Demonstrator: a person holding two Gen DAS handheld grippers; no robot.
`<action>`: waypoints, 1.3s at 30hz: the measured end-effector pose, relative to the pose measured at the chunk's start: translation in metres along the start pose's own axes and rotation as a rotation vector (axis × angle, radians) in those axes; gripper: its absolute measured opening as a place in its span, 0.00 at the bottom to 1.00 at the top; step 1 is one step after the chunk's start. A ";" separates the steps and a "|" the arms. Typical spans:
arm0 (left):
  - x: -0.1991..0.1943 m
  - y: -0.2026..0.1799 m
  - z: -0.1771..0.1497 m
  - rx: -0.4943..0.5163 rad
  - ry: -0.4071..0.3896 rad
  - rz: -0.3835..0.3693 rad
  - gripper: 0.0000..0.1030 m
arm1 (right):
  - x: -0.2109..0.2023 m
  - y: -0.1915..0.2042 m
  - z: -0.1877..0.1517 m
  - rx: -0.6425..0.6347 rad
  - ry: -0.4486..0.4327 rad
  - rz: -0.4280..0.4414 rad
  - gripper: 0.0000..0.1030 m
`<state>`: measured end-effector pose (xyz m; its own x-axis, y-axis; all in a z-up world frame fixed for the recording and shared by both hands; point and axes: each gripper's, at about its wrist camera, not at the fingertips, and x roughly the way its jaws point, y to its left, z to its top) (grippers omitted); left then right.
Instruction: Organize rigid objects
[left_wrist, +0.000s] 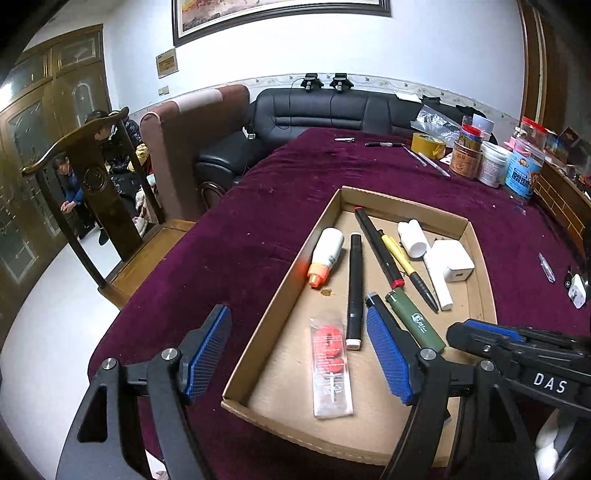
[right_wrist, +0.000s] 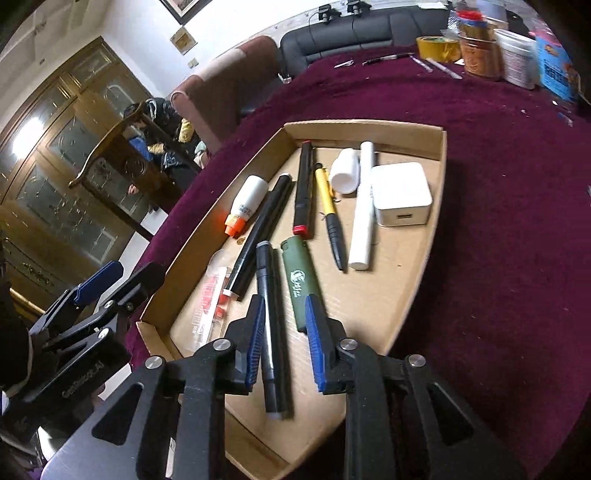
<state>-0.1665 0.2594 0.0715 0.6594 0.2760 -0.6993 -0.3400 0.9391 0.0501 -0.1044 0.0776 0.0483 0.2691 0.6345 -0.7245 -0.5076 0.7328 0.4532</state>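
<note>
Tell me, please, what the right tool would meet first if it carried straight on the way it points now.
Most likely the black pen lying between its open fingers, with the green lighter just beside it; behind them is the cardboard tray floor. Depth is hard to judge.

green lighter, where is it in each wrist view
Left wrist: the green lighter lies low and right of centre in the box, just beyond the left gripper's right finger.
Right wrist: it lies at centre, just beyond the right gripper.
Shared landmark: the white charger.
</note>
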 end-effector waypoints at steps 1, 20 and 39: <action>-0.002 -0.001 0.000 0.002 -0.001 0.000 0.69 | -0.001 -0.002 0.000 0.005 -0.003 0.001 0.19; -0.046 -0.051 -0.006 0.107 -0.094 -0.146 0.69 | -0.095 -0.125 -0.021 0.180 -0.180 -0.167 0.29; -0.063 -0.111 -0.023 0.225 -0.069 -0.185 0.69 | -0.068 -0.246 0.072 0.265 -0.088 -0.546 0.12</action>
<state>-0.1857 0.1335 0.0934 0.7431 0.1018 -0.6614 -0.0573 0.9944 0.0887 0.0606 -0.1280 0.0235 0.5051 0.1598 -0.8481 -0.0601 0.9868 0.1502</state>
